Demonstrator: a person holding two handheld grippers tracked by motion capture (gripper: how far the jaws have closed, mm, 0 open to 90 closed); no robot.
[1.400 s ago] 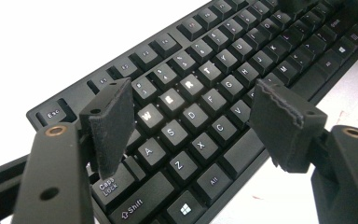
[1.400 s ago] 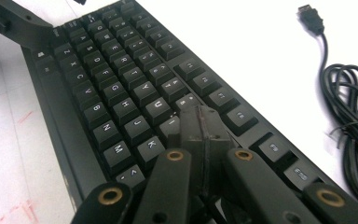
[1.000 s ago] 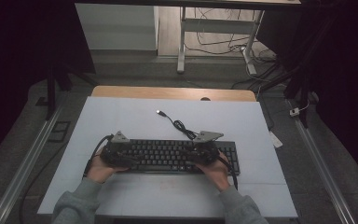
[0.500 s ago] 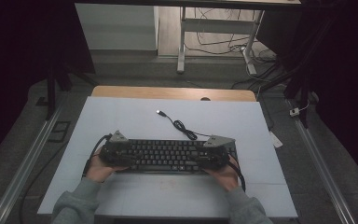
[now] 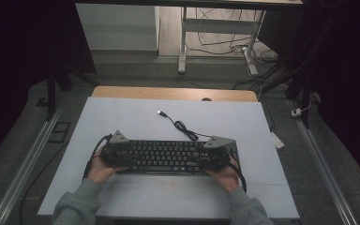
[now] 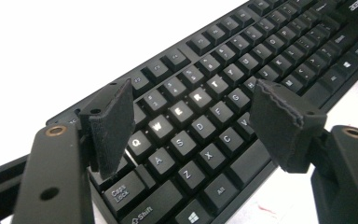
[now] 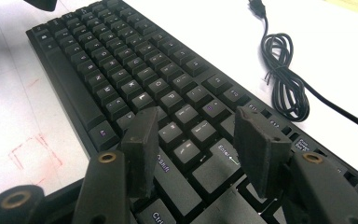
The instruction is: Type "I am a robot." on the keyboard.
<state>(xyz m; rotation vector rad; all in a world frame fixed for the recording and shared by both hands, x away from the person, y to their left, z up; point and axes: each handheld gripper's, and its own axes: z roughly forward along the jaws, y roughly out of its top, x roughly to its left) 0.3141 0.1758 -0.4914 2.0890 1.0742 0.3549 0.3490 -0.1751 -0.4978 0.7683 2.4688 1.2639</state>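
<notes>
My left claw (image 6: 193, 116) and right claw (image 7: 196, 140) both hang open above the black plastic keyboard (image 5: 168, 156) lying on the white surface (image 5: 136, 124); the right one's jaws have just been widening, nothing gripped.

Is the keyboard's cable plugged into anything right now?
No, the cable's plug end lies loose on the white table behind the keyboard.

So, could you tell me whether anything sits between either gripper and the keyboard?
Nothing visible does. The left gripper and right gripper both hover open right over the keyboard; its coiled cable lies off behind it.
</notes>
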